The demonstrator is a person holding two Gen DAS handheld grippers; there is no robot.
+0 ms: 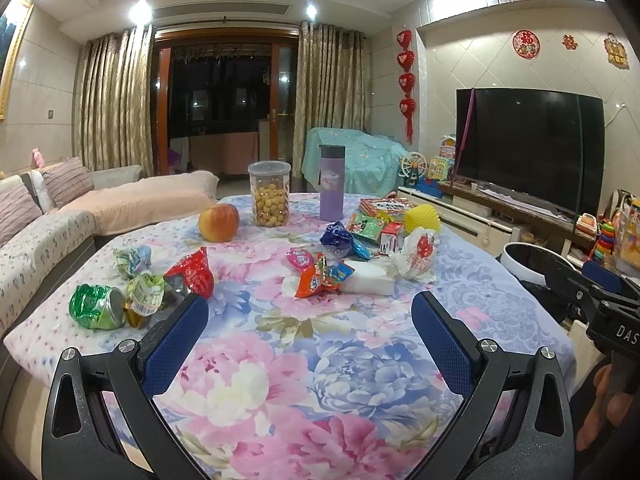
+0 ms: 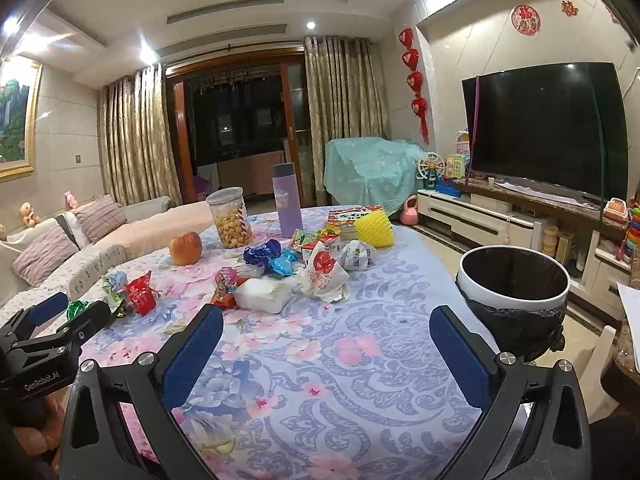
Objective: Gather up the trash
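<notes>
Trash lies across a floral tablecloth (image 1: 320, 360): a crushed green can (image 1: 98, 306), a red wrapper (image 1: 192, 272), an orange snack wrapper (image 1: 316, 276), a white tissue pack (image 1: 368, 278), a crumpled white bag with a red print (image 1: 418, 258) and a blue wrapper (image 1: 338, 236). My left gripper (image 1: 310, 320) is open and empty above the near table. My right gripper (image 2: 326, 336) is open and empty. A white bin with a black liner (image 2: 514, 296) stands off the table's right edge. The red wrapper (image 2: 140, 292) and white bag (image 2: 324, 276) also show in the right wrist view.
An apple (image 1: 219, 223), a clear jar of snacks (image 1: 269, 194), a purple bottle (image 1: 331, 182), a yellow foam net (image 1: 422, 218) and boxes (image 1: 380, 206) stand at the far side. A sofa (image 1: 52, 216) is left, a TV (image 1: 528, 148) on a cabinet right.
</notes>
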